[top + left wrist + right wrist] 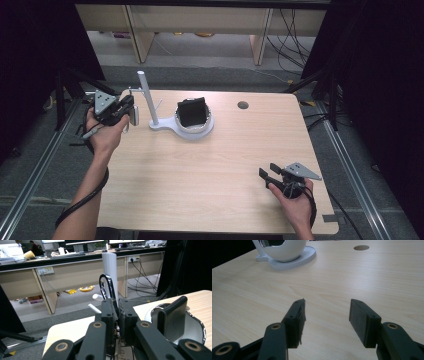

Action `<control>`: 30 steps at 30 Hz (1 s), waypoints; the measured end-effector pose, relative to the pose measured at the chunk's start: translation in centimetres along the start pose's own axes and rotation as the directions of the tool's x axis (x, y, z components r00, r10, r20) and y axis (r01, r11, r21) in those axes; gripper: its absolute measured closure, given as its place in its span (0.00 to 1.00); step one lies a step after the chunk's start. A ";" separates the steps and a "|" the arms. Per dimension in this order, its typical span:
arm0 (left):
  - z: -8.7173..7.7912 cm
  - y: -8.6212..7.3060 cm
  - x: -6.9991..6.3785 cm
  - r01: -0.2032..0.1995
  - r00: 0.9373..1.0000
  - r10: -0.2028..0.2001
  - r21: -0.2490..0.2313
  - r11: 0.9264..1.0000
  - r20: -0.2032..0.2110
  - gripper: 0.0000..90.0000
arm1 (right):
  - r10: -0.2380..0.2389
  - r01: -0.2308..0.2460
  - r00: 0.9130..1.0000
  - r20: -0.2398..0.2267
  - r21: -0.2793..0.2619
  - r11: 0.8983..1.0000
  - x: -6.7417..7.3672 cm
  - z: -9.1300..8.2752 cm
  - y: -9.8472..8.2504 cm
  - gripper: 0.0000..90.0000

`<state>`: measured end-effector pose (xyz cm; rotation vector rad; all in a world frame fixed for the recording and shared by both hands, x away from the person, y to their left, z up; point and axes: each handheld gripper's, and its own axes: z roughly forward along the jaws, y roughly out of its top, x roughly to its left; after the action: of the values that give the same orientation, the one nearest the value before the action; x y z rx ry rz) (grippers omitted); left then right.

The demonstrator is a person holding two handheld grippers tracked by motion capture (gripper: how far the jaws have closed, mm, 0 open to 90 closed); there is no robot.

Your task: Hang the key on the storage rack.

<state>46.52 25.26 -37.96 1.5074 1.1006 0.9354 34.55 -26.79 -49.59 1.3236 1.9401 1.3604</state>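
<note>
A white stand point(161, 124) sits at the back left of the table, with an upright pole point(146, 97) and a round bowl point(200, 131) on its base. A black case point(192, 112) stands in the bowl. My left gripper point(128, 105) is held just left of the pole. In the left gripper view that gripper point(117, 307) is shut on a small object with a black loop point(107, 287), which rises in front of the pole point(110, 267) near two short white pegs point(94, 307). My right gripper point(268, 170) hovers low at the front right, open and holding nothing point(327, 312).
A round cable hole point(243, 105) lies in the wooden table top point(210, 175) behind the middle. Black curtains and metal floor rails flank both sides. Desks and cables stand beyond the far edge. In the right gripper view the stand's bowl point(284, 250) is far ahead.
</note>
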 end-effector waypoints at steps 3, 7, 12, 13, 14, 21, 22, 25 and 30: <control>0.2 -0.2 0.1 0.002 1.000 -0.002 0.005 1.000 -0.007 0.93 | 0.001 -0.001 1.000 -0.005 0.002 1.000 0.0 0.0 0.0 0.53; 0.6 -0.3 0.4 0.000 1.000 0.000 0.014 1.000 -0.022 0.93 | 0.041 -0.041 0.999 -0.008 0.012 0.999 0.3 0.0 -0.1 0.53; 0.9 -0.5 0.6 -0.005 0.999 0.006 0.020 1.000 -0.034 0.93 | 0.006 -0.006 1.000 0.006 0.007 1.000 0.1 0.0 0.0 0.53; 0.9 -0.5 0.6 -0.004 0.999 0.005 0.018 1.000 -0.037 0.93 | -0.004 0.004 1.000 0.003 0.014 1.000 0.0 0.0 0.0 0.53; 1.0 -0.5 0.6 -0.004 0.999 0.005 0.019 1.000 -0.039 0.93 | 0.004 -0.004 1.000 -0.003 0.016 1.000 0.1 0.0 0.0 0.53; 1.3 -0.6 0.7 -0.005 0.999 0.006 0.025 1.000 -0.046 0.93 | 0.009 -0.009 1.000 0.001 0.019 1.000 0.1 -0.1 0.0 0.53; 1.4 -0.6 0.7 -0.007 0.999 0.008 0.027 1.000 -0.048 0.92 | 0.030 -0.030 1.000 0.000 0.027 0.999 0.3 -0.1 0.0 0.53; 1.5 -0.7 0.7 -0.010 0.999 0.012 0.030 1.000 -0.051 0.92 | 0.046 -0.046 0.999 -0.001 0.032 0.998 0.4 -0.2 0.0 0.53; 1.7 -0.7 0.6 -0.015 0.999 0.017 0.030 0.999 -0.049 0.92 | 0.009 -0.009 1.000 0.001 0.020 1.000 0.1 -0.1 0.0 0.53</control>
<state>48.16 25.38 -38.94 1.5260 1.1437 0.9760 34.43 -26.75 -49.58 1.3436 1.9546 1.3475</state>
